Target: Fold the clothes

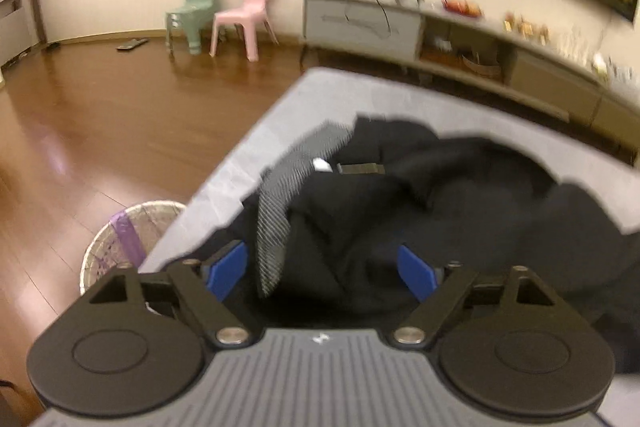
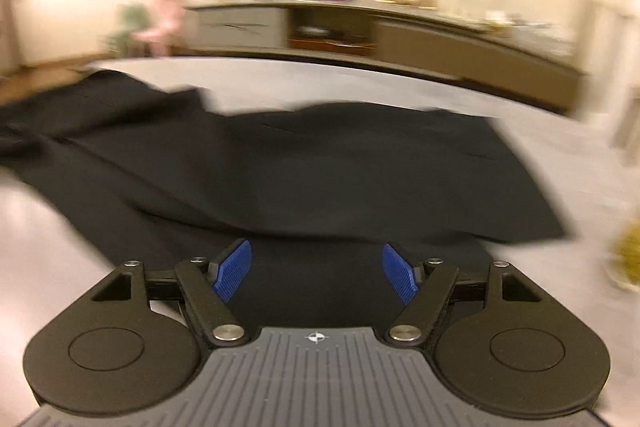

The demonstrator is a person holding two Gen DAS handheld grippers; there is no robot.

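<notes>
Folding looks unfinished: black garment [image 1: 400,211] lies rumpled on the grey table [image 1: 248,163], its grey-lined waistband [image 1: 280,195] flipped up at the near left end, while the other end [image 2: 320,171] spreads flatter w/ no neat stack in sight. Left gripper [image 1: 322,269] and right gripper [image 2: 318,269] both hover over the cloth, jaws spread wide, pinching nothing (both views blurred), so whether it's mid-fold or just laid out I can't tell

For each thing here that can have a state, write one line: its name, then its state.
Left gripper: open, empty, over the garment.
Right gripper: open, empty, over the garment.
Black garment: unfolded; bunched in the left view, spread flatter in the right.
Table: covered in grey.
</notes>
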